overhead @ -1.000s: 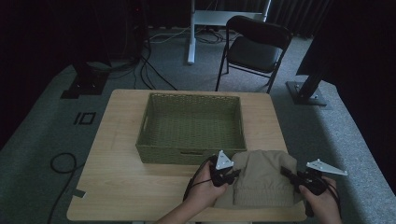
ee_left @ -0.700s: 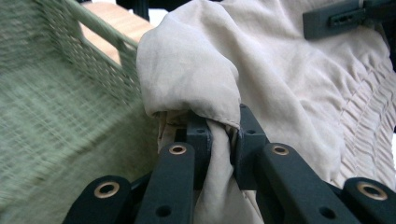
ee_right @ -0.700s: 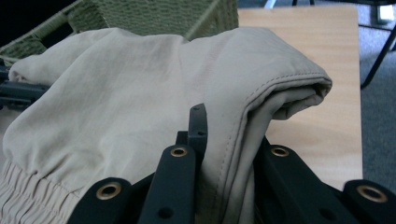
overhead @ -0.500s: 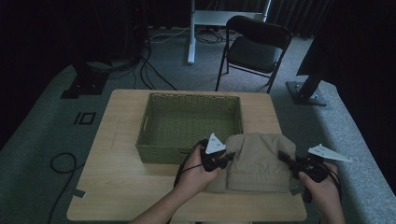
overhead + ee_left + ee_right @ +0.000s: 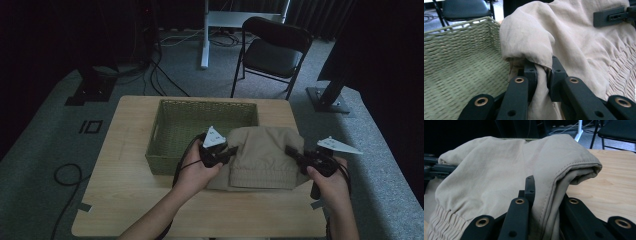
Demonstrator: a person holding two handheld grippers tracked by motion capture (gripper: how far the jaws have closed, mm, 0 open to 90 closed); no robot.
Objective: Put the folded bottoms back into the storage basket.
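A dim room with grey carpet surrounds a light wooden table [image 5: 120, 200]. A black folding chair [image 5: 272, 52] stands beyond the far edge of the table, and black cables [image 5: 65, 175] trail over the floor at the left.

On the table, a green woven basket [image 5: 170, 135] sits just to the left of the left gripper [image 5: 227, 152], its near wall beside the person's left hand [image 5: 195, 170]. In the left gripper view the basket's woven wall and floor lie to the left of the jaws.

The left gripper is clamped on the left edge of a folded beige garment [image 5: 262, 155]. In the left gripper view its 2 black jaws pinch a bunched fold of the cloth between them, with the rest of the garment spreading to the right.

The garment hangs between the 2 grippers, its far part over the basket's near right corner and its gathered elastic hem toward the person.

The right gripper [image 5: 294, 156], held in the right hand [image 5: 327, 182], is closed on the garment's right edge. In the right gripper view the jaws grip a stitched fold, with bare tabletop to their right and the left gripper's black jaws far off at the left edge.
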